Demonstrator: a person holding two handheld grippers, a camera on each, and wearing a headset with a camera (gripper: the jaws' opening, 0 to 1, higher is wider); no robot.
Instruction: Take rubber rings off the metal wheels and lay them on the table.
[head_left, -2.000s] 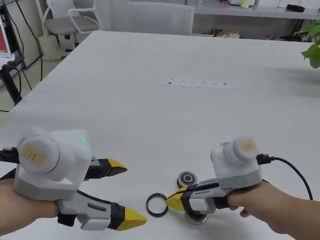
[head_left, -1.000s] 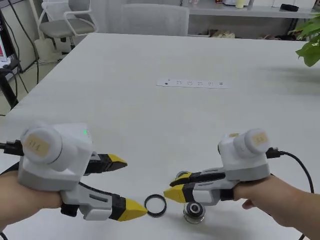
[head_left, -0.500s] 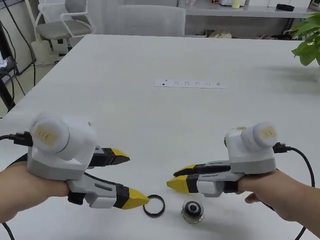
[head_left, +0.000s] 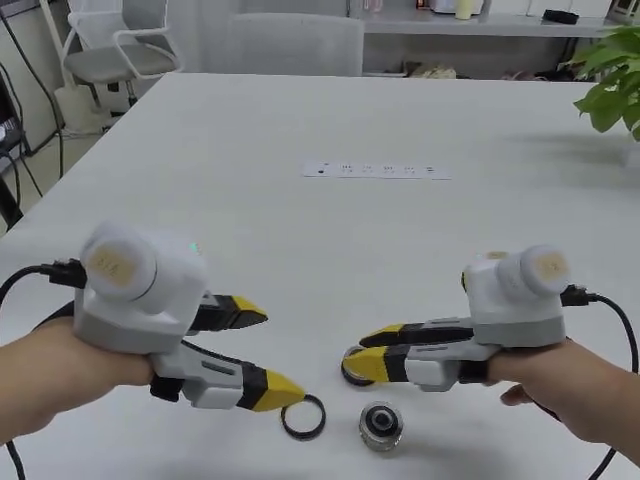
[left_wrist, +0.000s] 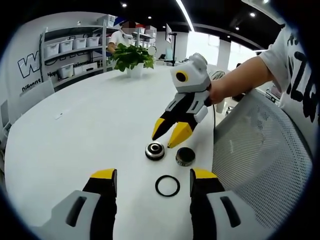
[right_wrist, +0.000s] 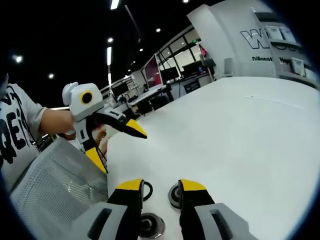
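- White table (head_left: 300, 240) bears the work; one loose rubber ring (head_left: 303, 417) lies flat on it near the person's edge.
- Left gripper (head_left: 265, 350): jaws spread wide and empty, lower tip just beside the ring.
- Right gripper (head_left: 358, 353): jaws parted, gripping nothing, on the ring's far side from the left gripper, over a metal wheel (left_wrist: 155, 151).
- A second wheel (head_left: 381, 425) sits close beside the ring, not touching it.
- A power strip (head_left: 377, 171) lies well beyond the ring.
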